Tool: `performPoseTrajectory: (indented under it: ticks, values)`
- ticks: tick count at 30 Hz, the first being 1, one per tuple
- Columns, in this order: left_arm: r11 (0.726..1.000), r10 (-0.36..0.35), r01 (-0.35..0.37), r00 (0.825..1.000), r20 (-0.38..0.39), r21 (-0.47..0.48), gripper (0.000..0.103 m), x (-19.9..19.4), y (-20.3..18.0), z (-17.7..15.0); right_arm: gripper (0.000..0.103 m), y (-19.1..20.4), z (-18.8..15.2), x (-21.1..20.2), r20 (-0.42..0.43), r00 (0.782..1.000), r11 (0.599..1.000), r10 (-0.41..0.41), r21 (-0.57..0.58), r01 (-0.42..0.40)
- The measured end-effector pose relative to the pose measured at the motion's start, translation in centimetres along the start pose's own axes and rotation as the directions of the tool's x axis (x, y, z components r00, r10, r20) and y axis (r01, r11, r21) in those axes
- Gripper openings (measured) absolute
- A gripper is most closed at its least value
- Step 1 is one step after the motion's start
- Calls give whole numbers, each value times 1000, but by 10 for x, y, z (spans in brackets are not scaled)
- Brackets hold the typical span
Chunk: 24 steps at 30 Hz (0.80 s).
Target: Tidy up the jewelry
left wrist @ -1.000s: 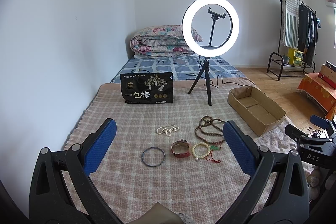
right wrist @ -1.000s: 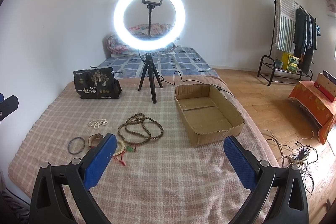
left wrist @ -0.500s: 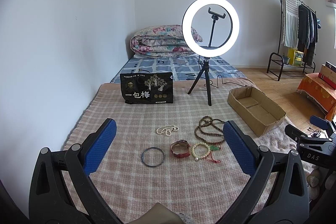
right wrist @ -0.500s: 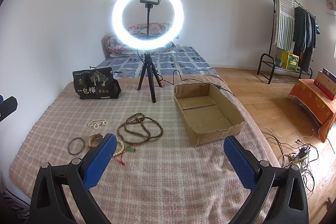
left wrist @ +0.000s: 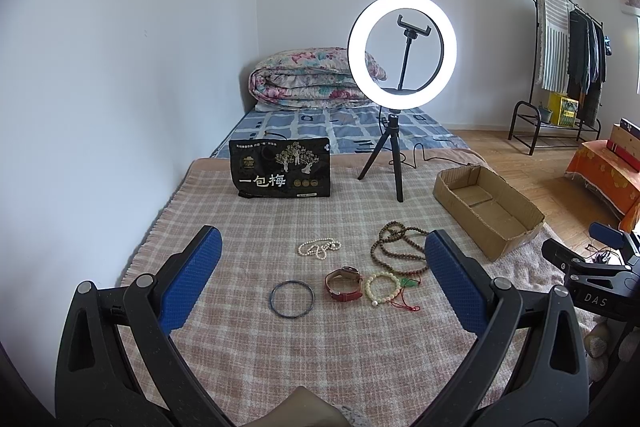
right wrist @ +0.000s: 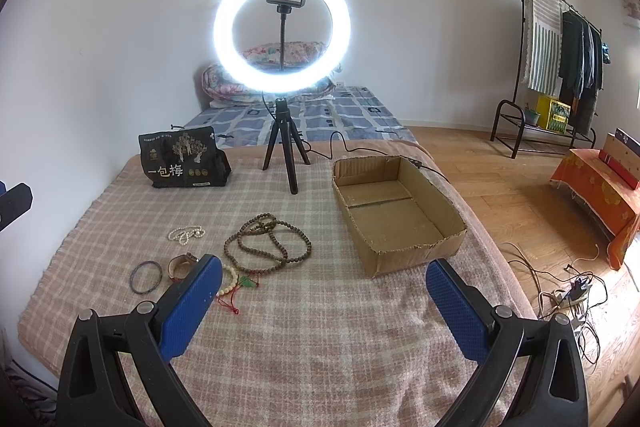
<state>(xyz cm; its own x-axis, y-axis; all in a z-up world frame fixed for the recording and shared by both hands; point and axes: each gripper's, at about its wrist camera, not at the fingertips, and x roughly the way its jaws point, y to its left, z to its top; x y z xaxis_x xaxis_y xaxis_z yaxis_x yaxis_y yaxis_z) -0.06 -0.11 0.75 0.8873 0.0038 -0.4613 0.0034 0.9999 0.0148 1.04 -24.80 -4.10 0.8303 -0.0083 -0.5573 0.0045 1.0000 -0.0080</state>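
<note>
Pink-and-cream plaid blanket (left wrist: 248, 235) covered the bed where you had laid out 5 pieces of jewelry. Your left gripper (left wrist: 320, 287), with its blue textured pads (left wrist: 190, 285), stood spread wide and held nothing, hanging above the blanket on the near side of the pieces. Framed between its fingers lay a thin dark round bangle (left wrist: 292, 298), a red leather strap watch (left wrist: 344, 284) just to the right of it, and a cream bead bracelet with a green charm and red cord (left wrist: 384, 289) touching or nearly touching the watch. Farther from you sat a small white pearl strand (left wrist: 319, 249), bunched up, and a long brown wooden bead necklace (left wrist: 396, 247) coiled in loops (its near edge ran behind the left gripper's right-hand finger).

Your right gripper (right wrist: 320, 311) was equally wide apart and empty, hovering over bare blanket between the jewelry and the open brown cardboard box (right wrist: 416, 259). That box sat to the right of the necklace, well apart from it, with nothing inside. From the right wrist view the watch (right wrist: 180, 263) and bracelet (right wrist: 230, 281) were partly hidden by the gripper's left-hand pad. Behind the jewelry stood a lit white ring light on a black tripod (right wrist: 282, 27), and left of it a black snack bag with white lettering (left wrist: 280, 167).
</note>
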Motion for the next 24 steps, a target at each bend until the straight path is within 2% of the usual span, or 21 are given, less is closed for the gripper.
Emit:
performPoseTrajectory:
  ticks: [24]
  values:
    - [1000,14,-15,999,-32,-10,103,7,7,-4,103,2,1,8,-43,999,1000,17,24,-16]
